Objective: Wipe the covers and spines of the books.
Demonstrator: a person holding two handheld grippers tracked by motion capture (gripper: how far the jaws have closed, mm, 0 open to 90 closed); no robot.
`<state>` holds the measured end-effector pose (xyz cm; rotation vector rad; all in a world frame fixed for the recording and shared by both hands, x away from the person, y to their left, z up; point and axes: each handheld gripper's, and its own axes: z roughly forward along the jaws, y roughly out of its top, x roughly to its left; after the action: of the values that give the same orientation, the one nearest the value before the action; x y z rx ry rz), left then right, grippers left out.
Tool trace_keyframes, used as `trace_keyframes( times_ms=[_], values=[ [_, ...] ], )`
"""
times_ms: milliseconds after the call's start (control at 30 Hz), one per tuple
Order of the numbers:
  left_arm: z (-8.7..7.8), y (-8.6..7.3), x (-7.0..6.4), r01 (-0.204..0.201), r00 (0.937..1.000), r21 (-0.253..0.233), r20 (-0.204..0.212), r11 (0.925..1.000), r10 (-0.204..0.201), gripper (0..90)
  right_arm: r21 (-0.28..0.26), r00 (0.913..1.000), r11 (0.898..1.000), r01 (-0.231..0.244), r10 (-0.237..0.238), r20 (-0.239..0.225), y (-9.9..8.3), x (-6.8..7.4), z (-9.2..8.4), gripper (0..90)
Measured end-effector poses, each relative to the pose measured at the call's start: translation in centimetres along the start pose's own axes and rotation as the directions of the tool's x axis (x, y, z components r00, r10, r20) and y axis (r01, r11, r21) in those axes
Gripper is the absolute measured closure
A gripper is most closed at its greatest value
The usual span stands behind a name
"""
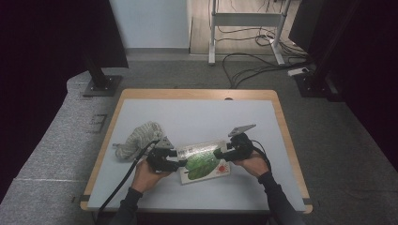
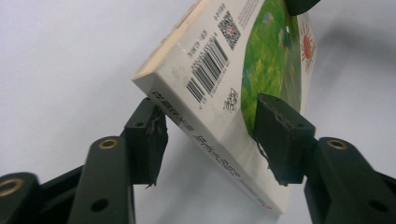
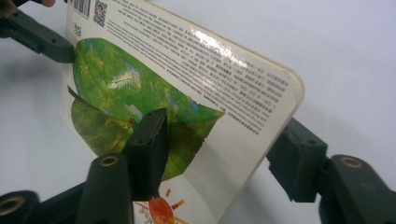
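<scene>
A thick board book point(image 1: 202, 161) with a green leaf and a red sun on its white cover lies at the table's front middle, between both grippers. My left gripper point(image 2: 212, 126) is shut on its spine end near the barcode. One pad point(image 2: 147, 135) is under the book and the other point(image 2: 278, 133) presses on the cover. My right gripper point(image 3: 219, 140) is shut on the opposite end, with one pad point(image 3: 149, 144) on the leaf picture and the other point(image 3: 296, 163) behind the back face. The book looks tilted off the table. In the high view the left gripper point(image 1: 178, 163) and the right gripper point(image 1: 220, 153) face each other across the book.
A bundled grey-white knitted cloth point(image 1: 138, 137) lies just left of the left hand. The pale table point(image 1: 197, 112) has a wooden rim. Beyond its far edge are a black stand base point(image 1: 101, 86) and floor cables point(image 1: 253, 65).
</scene>
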<state>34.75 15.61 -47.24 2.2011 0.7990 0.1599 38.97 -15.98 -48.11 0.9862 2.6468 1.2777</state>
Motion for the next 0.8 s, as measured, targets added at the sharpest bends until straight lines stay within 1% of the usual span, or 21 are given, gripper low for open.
trace_keyframes(
  times_ms=[233,333,467,533,667,800],
  values=[
    [-0.7,0.9,0.4,0.001,0.9991,-0.009,-0.042,1.0,-0.001,51.8,-0.018,0.9996,1.0,0.015,-0.014,0.023,0.6,0.3,-0.6,49.6],
    [-0.9,1.3,0.6,-0.006,0.9983,-0.012,-0.059,0.9999,0.005,53.8,-0.026,0.9994,0.999,0.02,-0.019,0.029,0.9,0.4,-0.8,51.9],
    [-1.1,1.9,0.8,-0.023,0.9962,-0.005,-0.084,0.9997,0.022,55.8,-0.038,0.9991,0.999,0.025,-0.024,0.035,1.1,0.5,-1.1,54.7],
    [-1.2,2.1,0.9,-0.037,0.9947,-0.001,-0.096,0.9993,0.037,56.5,-0.048,0.9987,0.998,0.028,-0.026,0.043,1.2,0.5,-1.2,55.7],
    [-1.3,2.6,1.3,-0.051,0.9927,-0.001,-0.11,0.9987,0.051,57.5,-0.057,0.998,0.998,0.029,-0.026,0.058,1.5,0.6,-1.3,57.6],
    [-1.5,3.2,1.7,-0.066,0.9888,0.0,-0.134,0.9978,0.065,58.3,-0.072,0.9967,0.997,0.036,-0.03,0.076,1.9,0.6,-1.4,59.8]
  ],
)
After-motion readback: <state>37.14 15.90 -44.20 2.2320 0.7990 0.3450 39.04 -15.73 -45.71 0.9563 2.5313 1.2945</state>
